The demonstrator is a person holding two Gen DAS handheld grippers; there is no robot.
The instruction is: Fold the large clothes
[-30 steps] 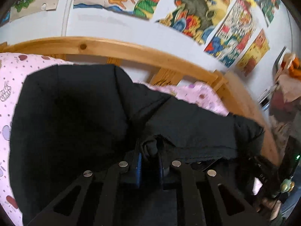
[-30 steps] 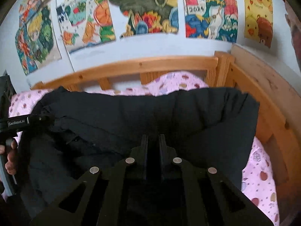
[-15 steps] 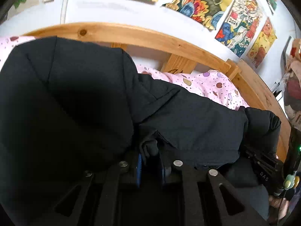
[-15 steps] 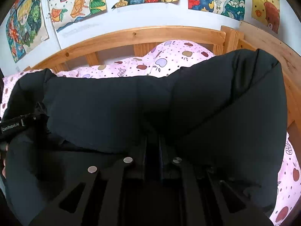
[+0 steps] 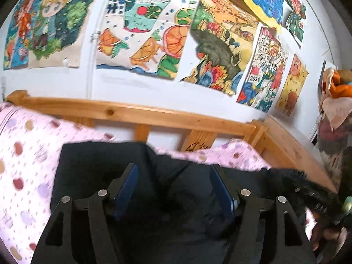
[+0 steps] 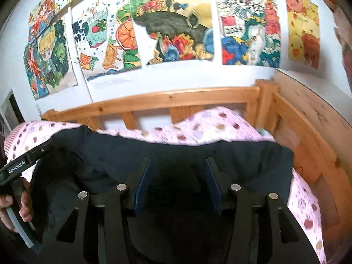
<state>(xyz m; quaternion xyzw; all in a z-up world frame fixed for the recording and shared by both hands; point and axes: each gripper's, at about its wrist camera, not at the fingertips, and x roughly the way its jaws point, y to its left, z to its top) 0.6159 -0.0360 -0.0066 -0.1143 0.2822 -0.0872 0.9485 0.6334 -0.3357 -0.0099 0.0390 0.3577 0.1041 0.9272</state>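
A large black garment lies folded on the pink dotted bedsheet; it also shows in the right wrist view. My left gripper is open and empty, its blue pads apart above the garment. My right gripper is open and empty too, just above the garment's near part. In the right wrist view the left gripper's body and the hand that holds it show at the left edge. In the left wrist view the right gripper's body shows at the right edge.
A wooden bed rail runs along the far side and turns down the right side. Colourful drawings cover the white wall behind. A pile of soft things stands at the far right in the left wrist view.
Both grippers were shut on folds of the black garment; both have let go and opened. The lifted fabric has dropped flat onto the bed, and both cameras have tilted upward.
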